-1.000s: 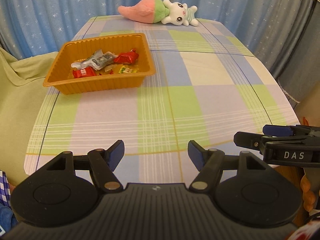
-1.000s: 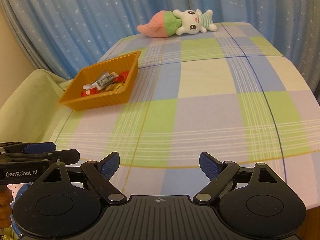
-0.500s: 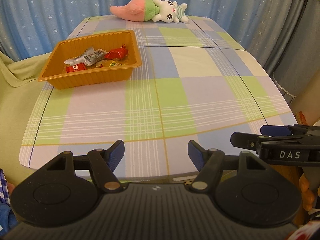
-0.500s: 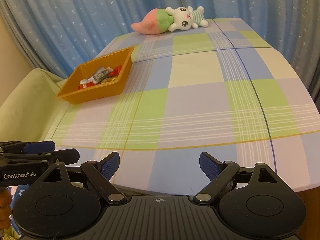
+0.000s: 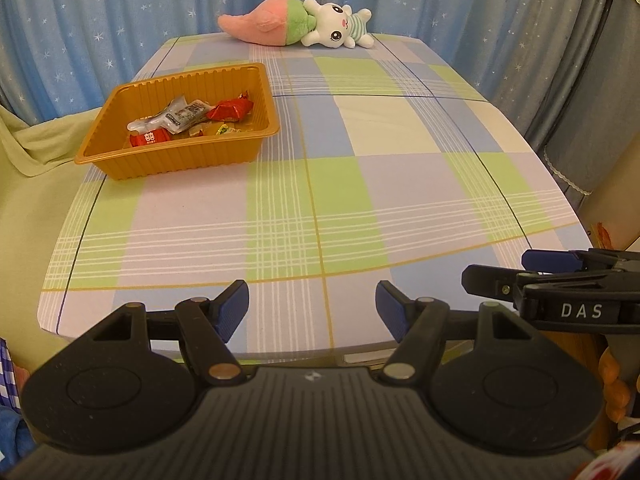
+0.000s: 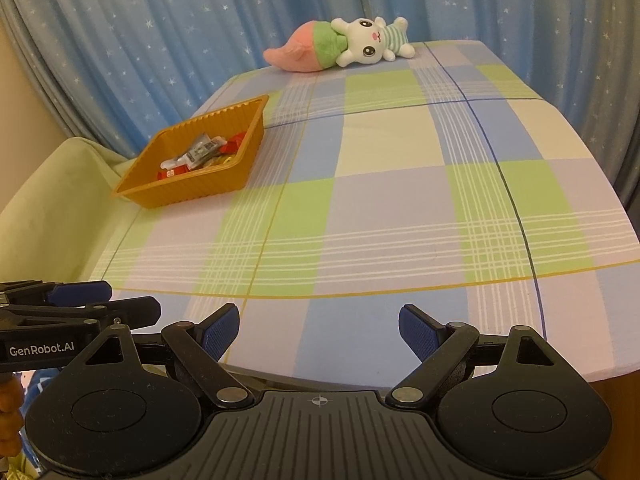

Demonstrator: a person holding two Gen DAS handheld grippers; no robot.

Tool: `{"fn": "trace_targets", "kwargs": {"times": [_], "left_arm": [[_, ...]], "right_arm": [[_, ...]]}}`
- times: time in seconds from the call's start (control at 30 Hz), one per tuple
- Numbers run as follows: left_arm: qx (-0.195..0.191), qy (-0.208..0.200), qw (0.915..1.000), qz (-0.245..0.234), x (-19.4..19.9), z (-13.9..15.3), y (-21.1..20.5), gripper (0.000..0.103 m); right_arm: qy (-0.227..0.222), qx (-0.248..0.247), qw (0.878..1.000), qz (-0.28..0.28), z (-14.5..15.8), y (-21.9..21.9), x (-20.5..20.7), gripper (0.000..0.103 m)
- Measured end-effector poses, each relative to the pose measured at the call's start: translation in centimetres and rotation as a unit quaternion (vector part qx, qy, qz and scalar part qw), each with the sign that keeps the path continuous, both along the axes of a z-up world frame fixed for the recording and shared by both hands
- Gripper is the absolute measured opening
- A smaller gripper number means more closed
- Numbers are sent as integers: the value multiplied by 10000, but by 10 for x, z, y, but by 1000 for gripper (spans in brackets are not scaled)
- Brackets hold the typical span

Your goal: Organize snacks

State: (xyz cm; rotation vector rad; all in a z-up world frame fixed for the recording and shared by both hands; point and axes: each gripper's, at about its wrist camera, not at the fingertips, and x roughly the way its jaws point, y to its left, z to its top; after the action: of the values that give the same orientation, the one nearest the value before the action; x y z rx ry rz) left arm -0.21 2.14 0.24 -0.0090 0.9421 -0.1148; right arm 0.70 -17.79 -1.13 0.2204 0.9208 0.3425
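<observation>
- Orange tray (image 5: 172, 160) is seen near the table's (image 5: 360, 200) far-left corner; wrapped snacks (image 5: 192, 118) are piled inside it.
- Plush toy (image 5: 296, 22) is laid along the far edge.
- Left gripper (image 5: 312, 308) is held over the near edge, jaws parted approx. halfway, nothing gripped or touched.
- Right gripper (image 6: 319, 330), just beside it at the near edge, is likewise spread apart & empty.

A table (image 5: 400, 184) is covered by a checked cloth in green, blue, lilac and cream. An orange ribbed tray (image 5: 176, 160) holding wrapped snacks (image 5: 192, 118) is set near its far left edge. A plush toy (image 5: 296, 24) is laid along the far edge, well apart from the tray.
</observation>
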Motion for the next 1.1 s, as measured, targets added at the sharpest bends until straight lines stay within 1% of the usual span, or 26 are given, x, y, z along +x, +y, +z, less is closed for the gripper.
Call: {"fn": "trace_targets", "kwargs": {"times": [1.1], "left_arm": [[15,5,10000,-15,3,0,-2,68]], "right_arm": [[12,4,10000,0,-1,-3,2,87]]}}
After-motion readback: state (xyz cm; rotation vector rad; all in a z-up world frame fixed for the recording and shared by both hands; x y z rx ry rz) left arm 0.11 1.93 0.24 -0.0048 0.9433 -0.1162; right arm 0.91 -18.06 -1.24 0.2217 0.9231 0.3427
